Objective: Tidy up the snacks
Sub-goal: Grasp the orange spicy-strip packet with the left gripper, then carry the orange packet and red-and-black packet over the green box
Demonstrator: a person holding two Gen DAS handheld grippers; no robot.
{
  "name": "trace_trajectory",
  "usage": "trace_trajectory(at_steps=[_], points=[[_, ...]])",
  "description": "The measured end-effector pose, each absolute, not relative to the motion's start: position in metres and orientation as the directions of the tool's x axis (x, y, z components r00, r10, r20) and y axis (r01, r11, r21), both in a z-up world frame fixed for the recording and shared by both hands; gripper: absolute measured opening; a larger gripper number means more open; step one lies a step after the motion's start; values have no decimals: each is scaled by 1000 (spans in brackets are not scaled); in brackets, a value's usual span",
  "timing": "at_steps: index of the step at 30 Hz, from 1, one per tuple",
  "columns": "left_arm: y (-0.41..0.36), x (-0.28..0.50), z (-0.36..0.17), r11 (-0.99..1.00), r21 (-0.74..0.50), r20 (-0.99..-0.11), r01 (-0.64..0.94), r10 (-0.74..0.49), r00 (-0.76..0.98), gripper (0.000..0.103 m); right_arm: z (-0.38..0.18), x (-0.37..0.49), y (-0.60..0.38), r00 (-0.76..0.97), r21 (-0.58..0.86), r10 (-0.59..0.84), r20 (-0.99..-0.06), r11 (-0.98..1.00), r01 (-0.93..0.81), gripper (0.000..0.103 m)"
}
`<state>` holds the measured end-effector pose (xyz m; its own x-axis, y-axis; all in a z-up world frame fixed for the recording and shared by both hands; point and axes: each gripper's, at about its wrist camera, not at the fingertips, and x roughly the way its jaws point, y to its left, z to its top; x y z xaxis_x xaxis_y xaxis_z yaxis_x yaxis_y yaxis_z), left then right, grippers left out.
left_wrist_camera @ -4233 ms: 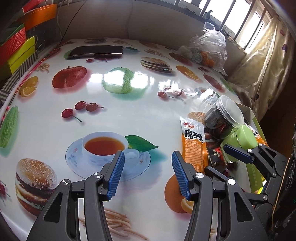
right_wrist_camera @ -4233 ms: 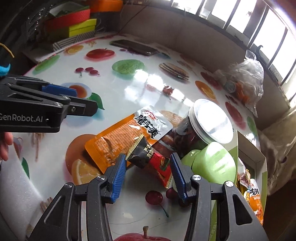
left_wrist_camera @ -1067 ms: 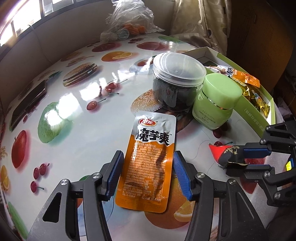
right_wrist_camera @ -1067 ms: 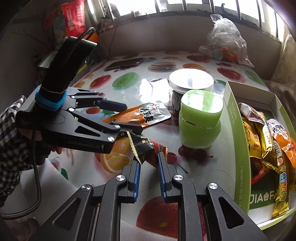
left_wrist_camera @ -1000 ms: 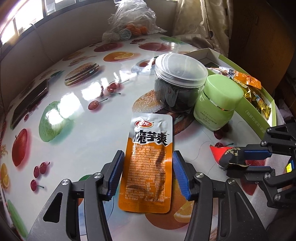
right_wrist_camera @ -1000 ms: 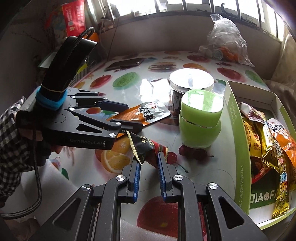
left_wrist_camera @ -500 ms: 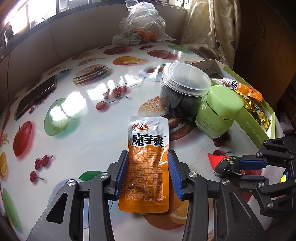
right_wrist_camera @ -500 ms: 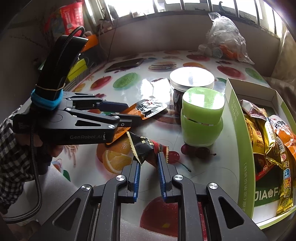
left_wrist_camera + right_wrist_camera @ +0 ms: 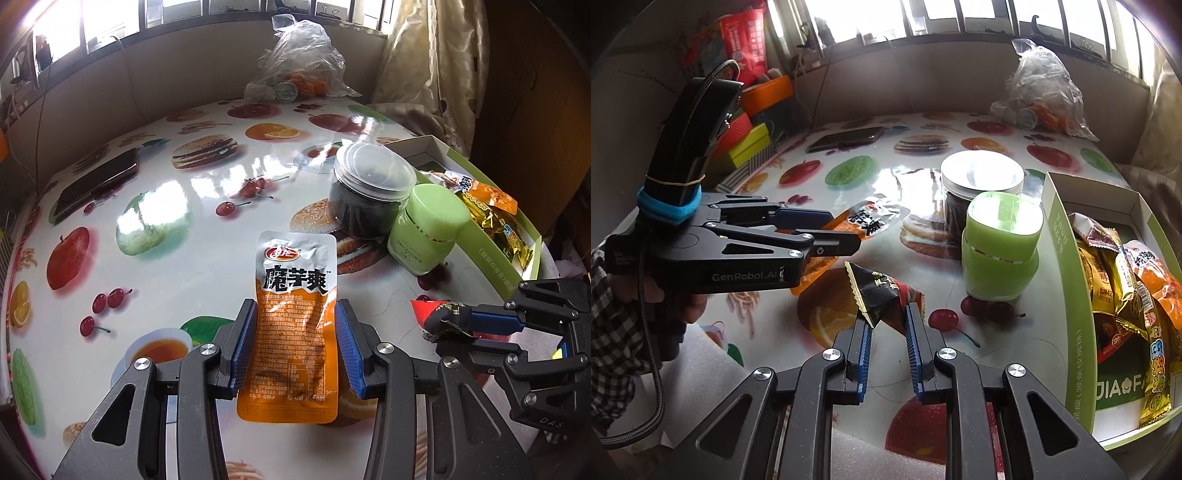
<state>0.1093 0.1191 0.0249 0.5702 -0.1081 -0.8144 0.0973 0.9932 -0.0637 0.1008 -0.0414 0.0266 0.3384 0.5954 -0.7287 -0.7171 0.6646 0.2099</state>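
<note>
Both claws grip: the left claw (image 9: pixel 295 345), just closed, lifts the orange foil "魔芋爽" snack packet (image 9: pixel 293 325) off the table (image 9: pixel 177 266); the right claw (image 9: pixel 887 341) stays clamped on a black-and-red wrapped snack (image 9: pixel 882 295).

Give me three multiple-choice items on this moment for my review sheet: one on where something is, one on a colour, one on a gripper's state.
1. Where does the green jar stand?
A. Inside the box
B. On the table, in front of the clear-lidded jar and beside the box
C. On the phone

2. What colour is the lower half of the packet between the left gripper's fingers?
A. Orange
B. Blue
C. Purple

3. How is the right gripper?
A. Wide open and empty
B. Out of view
C. Shut on a black and red packet

Answers: 1 B, the right wrist view shows it on the table outside the box wall. 2 A, orange below a silver top. 3 C, both pads press the packet's end.
</note>
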Motion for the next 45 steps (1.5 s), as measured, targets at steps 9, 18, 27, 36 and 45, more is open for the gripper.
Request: trace_trajectory(at_steps=[9, 18, 27, 36, 45], points=[[116, 93, 48, 995, -49, -788, 82, -89, 609, 44, 46, 92, -48, 382, 194, 610, -695, 670, -716, 17], [110, 84, 72, 997, -28, -765, 72, -68, 640, 44, 66, 82, -61, 423, 181, 622, -658, 677, -713, 17], [94, 84, 95, 995, -20, -732, 94, -78, 676, 44, 83, 82, -85, 480, 175, 617, -624, 708, -684, 17], [72, 91, 106, 992, -17, -719, 122, -97, 688, 44, 92, 85, -109, 526, 174, 598, -604, 743, -646, 17], [41, 112, 113, 984, -39, -709, 171, -148, 689, 44, 100, 98, -147, 594, 160, 543, -593, 803, -574, 17]])
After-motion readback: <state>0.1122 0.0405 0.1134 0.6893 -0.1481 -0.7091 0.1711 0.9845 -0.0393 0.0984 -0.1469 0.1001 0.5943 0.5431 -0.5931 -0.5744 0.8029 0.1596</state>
